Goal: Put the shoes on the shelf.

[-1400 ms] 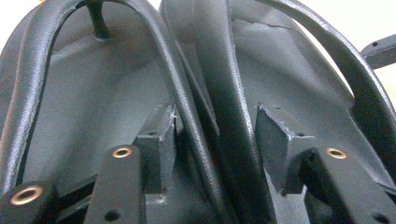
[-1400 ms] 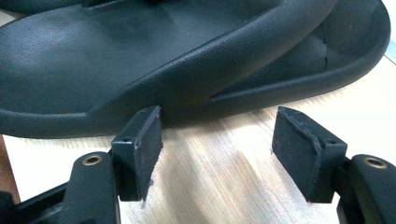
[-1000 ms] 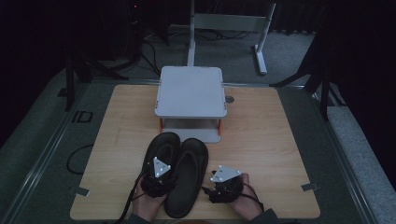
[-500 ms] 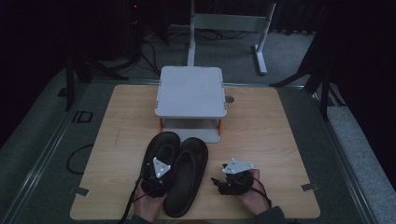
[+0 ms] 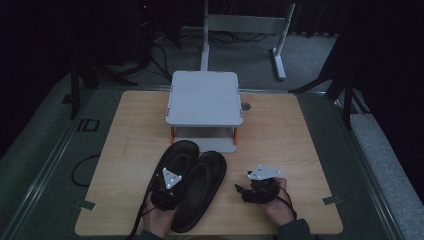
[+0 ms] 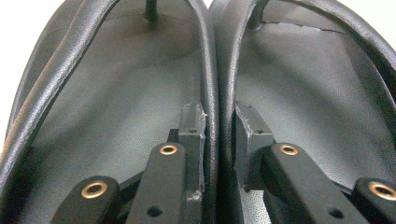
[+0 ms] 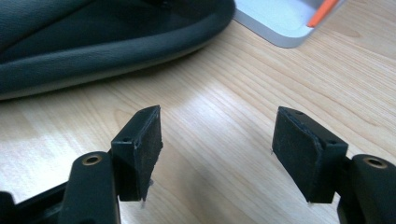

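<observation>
Two black flip-flop sandals lie side by side on the wooden table, the left sandal (image 5: 176, 157) (image 6: 116, 93) touching the right sandal (image 5: 205, 185) (image 6: 303, 93). My left gripper (image 5: 172, 180) (image 6: 219, 123) sits over their heel ends. Its jaws have just been closing and now pinch the two inner rims together, one pad inside each sandal. My right gripper (image 5: 240, 190) (image 7: 217, 140) rests low over bare wood to the right of the pair. It is open, with nothing between its pads. The right sandal's edge (image 7: 93, 42) lies just beyond it.
A white two-level stand (image 5: 204, 97) with orange posts stands at the table's back middle, its base plate (image 7: 280, 18) just beyond the sandals' toes. A metal frame (image 5: 250, 30) and cables lie on the floor behind the table (image 5: 300, 140).
My right hand has slid to the right, away from the sandals, and its gripper now points left toward them. The left hand and both sandals have kept their place.
</observation>
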`<state>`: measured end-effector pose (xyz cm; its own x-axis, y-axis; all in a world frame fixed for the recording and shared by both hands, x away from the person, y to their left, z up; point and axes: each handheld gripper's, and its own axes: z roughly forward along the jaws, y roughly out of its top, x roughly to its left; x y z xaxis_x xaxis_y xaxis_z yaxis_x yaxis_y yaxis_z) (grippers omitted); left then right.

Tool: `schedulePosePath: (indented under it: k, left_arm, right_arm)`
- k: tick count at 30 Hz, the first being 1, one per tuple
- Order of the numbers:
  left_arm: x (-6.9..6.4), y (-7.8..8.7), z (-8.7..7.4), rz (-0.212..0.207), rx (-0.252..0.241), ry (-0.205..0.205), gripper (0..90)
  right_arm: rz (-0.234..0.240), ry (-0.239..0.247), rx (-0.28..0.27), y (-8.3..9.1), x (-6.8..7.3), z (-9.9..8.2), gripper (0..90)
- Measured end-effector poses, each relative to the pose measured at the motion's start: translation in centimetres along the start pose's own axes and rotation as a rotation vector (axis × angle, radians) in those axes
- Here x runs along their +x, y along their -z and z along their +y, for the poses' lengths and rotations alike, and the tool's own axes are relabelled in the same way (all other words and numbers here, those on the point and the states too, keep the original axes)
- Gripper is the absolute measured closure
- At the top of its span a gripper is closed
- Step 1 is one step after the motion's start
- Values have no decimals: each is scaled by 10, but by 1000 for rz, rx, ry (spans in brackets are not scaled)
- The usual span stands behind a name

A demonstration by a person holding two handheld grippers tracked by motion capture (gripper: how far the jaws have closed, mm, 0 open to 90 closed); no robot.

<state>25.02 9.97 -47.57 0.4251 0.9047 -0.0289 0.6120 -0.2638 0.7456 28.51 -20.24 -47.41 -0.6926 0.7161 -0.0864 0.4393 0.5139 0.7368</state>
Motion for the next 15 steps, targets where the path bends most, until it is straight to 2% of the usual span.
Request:
schedulePosePath:
  k: [15]
  left_arm:
    - [-1, 3, 5, -11, -13, -8, 753]
  right_arm:
    - [-45, -50, 0, 5, -21, -6, 327]
